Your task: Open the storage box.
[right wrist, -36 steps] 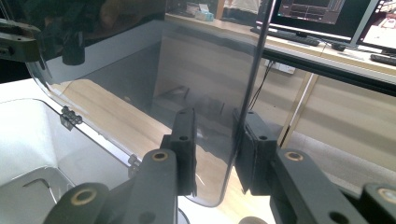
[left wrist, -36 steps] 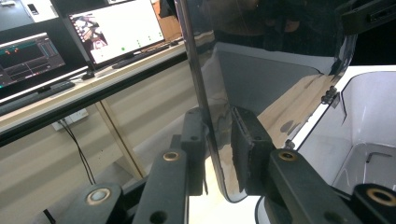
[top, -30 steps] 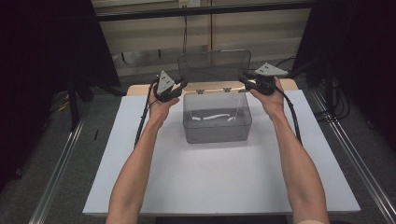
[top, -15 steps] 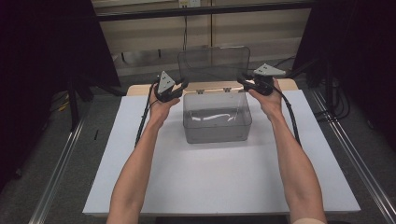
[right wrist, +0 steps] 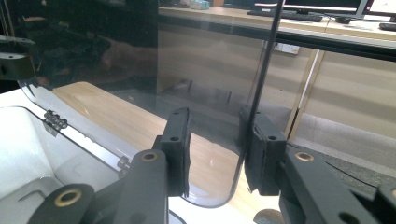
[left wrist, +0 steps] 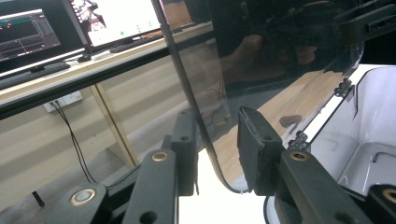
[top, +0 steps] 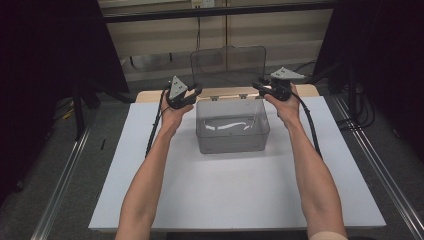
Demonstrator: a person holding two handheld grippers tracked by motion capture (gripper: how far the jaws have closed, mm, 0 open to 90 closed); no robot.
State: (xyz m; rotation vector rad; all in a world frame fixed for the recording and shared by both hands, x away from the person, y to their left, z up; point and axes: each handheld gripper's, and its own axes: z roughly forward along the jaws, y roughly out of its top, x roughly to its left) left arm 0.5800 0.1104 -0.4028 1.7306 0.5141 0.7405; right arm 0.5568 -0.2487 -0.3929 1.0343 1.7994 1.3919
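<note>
- While the clear box (top: 232, 131) sits on the white surface (top: 200, 190), its lid (top: 227, 60) stands upright.
- My left claw (left wrist: 215, 154) straddles the lid's edge, jaws just opening, pads off it.
- My right claw (right wrist: 215, 151) does likewise.

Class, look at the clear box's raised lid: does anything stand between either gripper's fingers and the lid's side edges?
Nothing visible does. The lid stands upright, each side edge already between the fingers of the left gripper and right gripper, which have just been opening.
</note>
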